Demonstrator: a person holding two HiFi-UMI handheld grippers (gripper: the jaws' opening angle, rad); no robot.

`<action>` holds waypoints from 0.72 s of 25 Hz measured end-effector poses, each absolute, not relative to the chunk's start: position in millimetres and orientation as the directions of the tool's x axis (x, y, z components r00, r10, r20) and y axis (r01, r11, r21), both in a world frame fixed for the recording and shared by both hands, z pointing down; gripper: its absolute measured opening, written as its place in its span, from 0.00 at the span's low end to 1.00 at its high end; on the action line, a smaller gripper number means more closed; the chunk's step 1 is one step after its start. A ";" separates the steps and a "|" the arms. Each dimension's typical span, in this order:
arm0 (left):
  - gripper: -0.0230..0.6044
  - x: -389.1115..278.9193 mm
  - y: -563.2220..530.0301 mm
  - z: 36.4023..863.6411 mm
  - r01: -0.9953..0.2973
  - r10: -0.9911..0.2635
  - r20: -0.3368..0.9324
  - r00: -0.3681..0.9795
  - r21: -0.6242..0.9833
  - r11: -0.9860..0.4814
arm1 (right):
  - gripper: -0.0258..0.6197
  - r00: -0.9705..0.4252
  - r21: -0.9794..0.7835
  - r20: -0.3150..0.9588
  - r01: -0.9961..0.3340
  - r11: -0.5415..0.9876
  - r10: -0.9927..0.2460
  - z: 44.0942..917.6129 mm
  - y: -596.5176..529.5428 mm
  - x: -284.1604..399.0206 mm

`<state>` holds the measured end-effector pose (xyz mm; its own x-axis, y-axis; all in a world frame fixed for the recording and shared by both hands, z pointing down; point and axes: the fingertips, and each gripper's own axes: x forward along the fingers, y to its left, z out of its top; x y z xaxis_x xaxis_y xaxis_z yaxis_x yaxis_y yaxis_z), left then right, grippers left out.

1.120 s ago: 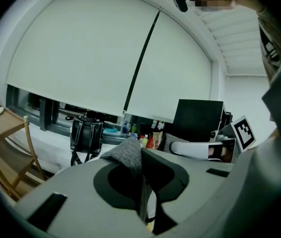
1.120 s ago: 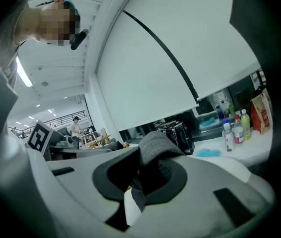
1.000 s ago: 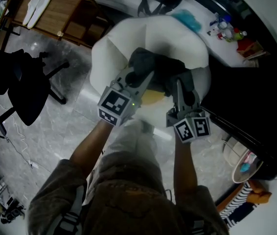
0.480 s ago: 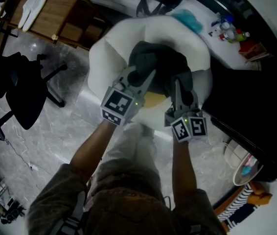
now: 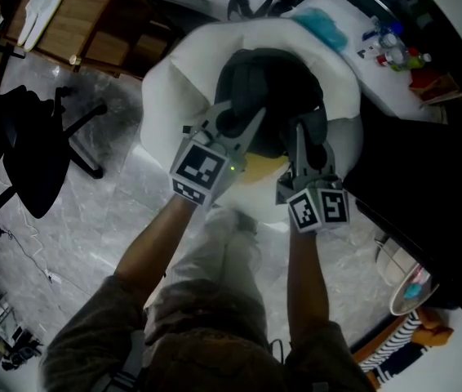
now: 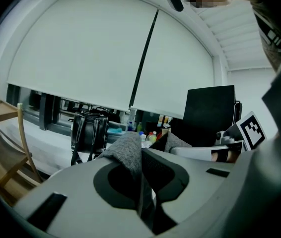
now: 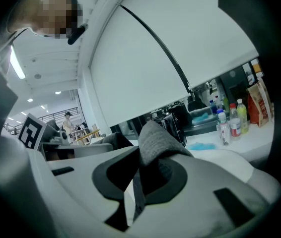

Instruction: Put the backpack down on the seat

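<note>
A dark grey backpack [image 5: 270,96] hangs over the white round armchair [image 5: 166,96] in the head view, held up from its near side. My left gripper [image 5: 233,122] is shut on a fold of the backpack's grey fabric [image 6: 125,155]. My right gripper [image 5: 303,133] is shut on another grey fold [image 7: 153,140] of it. The two grippers sit side by side, just in front of the seat cushion [image 5: 257,166]. The bag's underside is hidden, so contact with the seat cannot be told.
A black office chair [image 5: 35,149] stands left. A wooden rack [image 5: 76,15] is at the upper left. A white counter [image 5: 394,64] with bottles [image 7: 240,115] and a black handbag [image 6: 88,130] runs behind the armchair. A dark desk lies right.
Both grippers have carried the backpack forward, farther over the armchair's seat and toward its backrest. Their grip on the fabric is unchanged.
</note>
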<state>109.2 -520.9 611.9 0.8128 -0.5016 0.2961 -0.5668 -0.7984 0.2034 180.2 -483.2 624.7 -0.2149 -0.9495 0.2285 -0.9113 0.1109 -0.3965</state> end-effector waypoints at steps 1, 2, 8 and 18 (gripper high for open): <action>0.09 110.7 -522.0 616.8 -0.566 -0.501 0.296 0.813 0.202 -0.799 | 0.09 -0.212 -0.396 0.228 -0.912 0.108 -0.950 629.5 -485.1 181.1; 0.09 112.2 -523.1 621.7 -0.565 -0.500 0.296 0.814 0.201 -0.801 | 0.09 -0.210 -0.395 0.229 -0.912 0.106 -0.950 634.4 -487.0 181.6; 0.09 119.8 -530.4 654.8 -0.572 -0.502 0.312 0.807 0.198 -0.796 | 0.09 -0.216 -0.380 0.254 -0.919 0.108 -0.943 666.9 -496.6 182.7; 0.09 122.4 -532.5 684.9 -0.583 -0.503 0.329 0.799 0.224 -0.781 | 0.11 -0.208 -0.379 0.276 -0.921 0.093 -0.938 695.3 -501.3 180.4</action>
